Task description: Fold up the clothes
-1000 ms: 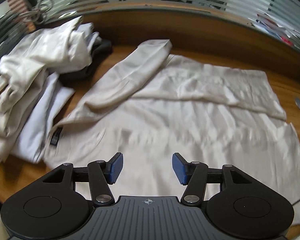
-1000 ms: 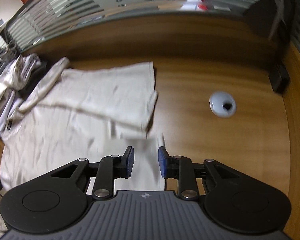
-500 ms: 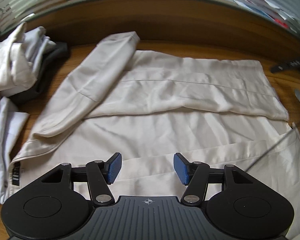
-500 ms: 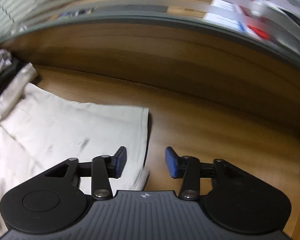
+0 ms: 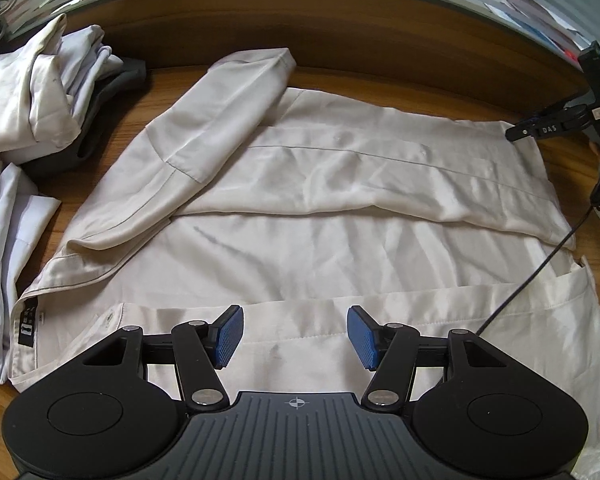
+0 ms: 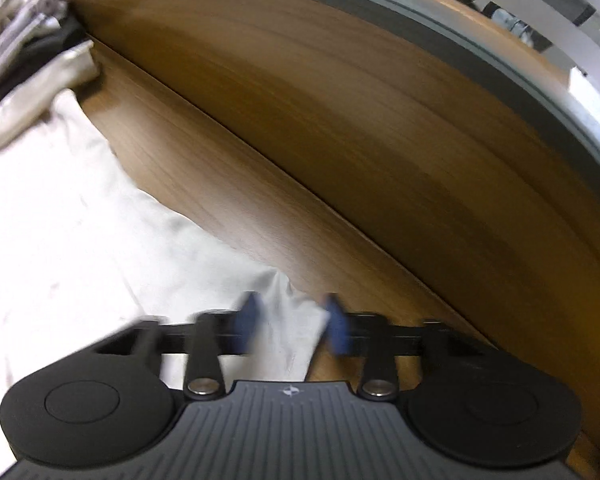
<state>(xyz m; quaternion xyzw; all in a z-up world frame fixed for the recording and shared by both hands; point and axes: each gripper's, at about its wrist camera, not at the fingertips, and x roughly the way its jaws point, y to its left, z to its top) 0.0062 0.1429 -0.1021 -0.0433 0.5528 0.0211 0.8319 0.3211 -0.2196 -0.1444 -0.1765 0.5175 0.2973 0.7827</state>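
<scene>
Left gripper (image 5: 295, 337): jaws roughly half open, nothing between the blue pads (image 5: 229, 335), hanging over the near folded edge of the cream shirt (image 5: 300, 248), not visibly touching it. Right gripper (image 6: 291, 326): jaws have just been closing; frame is motion-blurred, a visible gap sits between the blue pads with the shirt's far-right corner (image 6: 288, 304) in it, and I can't tell whether the pads press the cloth. In the left wrist view the right gripper's black fingertip shows at the shirt's far-right corner (image 5: 540, 130), with a black cable (image 5: 540, 272) trailing from it across the shirt's right side. Shirt lies spread flat on the wooden table (image 5: 380, 80), collar end to the left with a black neck label (image 5: 27, 326), hem to the right. One sleeve (image 5: 204, 148) is folded diagonally across the far-left part; the far side panel is folded inward over the body, button placket showing. Near panel is also turned in, its edge running left-right just beyond the left pads. Left of the shirt: a heap of pale clothes (image 5: 32, 96) over something dark, and a white garment (image 5: 8, 248) touching the shirt's collar end. Far edge: a wooden upstand (image 6: 380, 128) below striped glass.
</scene>
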